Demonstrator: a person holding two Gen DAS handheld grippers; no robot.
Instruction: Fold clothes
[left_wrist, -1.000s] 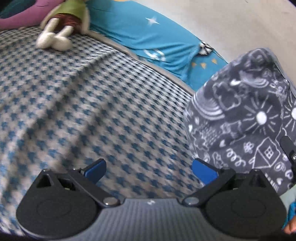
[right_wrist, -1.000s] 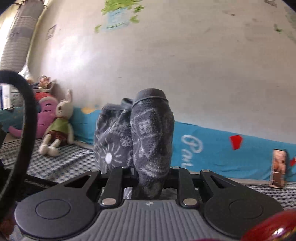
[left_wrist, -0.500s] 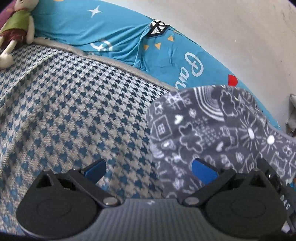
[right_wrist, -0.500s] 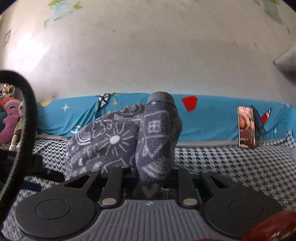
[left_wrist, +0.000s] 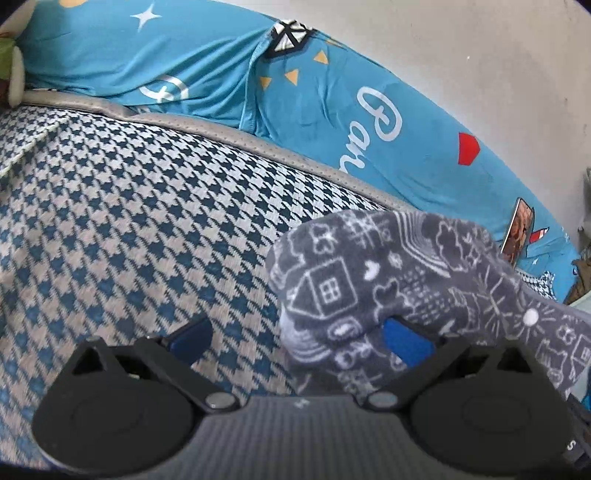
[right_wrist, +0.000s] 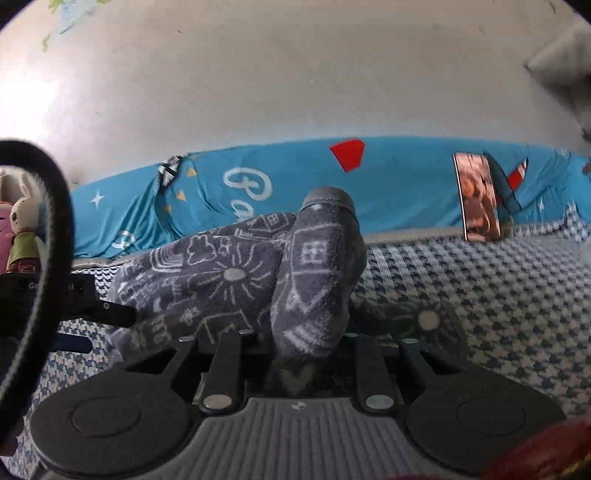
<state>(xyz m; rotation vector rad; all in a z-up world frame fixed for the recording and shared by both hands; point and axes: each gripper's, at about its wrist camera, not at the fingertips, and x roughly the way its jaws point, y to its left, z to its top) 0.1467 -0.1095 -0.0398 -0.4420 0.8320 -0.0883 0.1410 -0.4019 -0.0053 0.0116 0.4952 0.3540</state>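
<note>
1 soft, light fleece garment (right_wrist: 221, 280) droops from the clenched right claw (right_wrist: 295, 354), so the released left claw (left_wrist: 295, 338) should pinch its edge just ahead.

A home bedroom, likely a child's. A bed (left_wrist: 155, 229) with a houndstooth cover takes up most of both views and runs against a plain, scuffed wall (right_wrist: 295, 74). A blue sheet (left_wrist: 207, 66) printed with stars and lettering lines the wall side. A stuffed rabbit (right_wrist: 24, 229) sits by it, and a phone (right_wrist: 478, 197) leans upright there.
</note>
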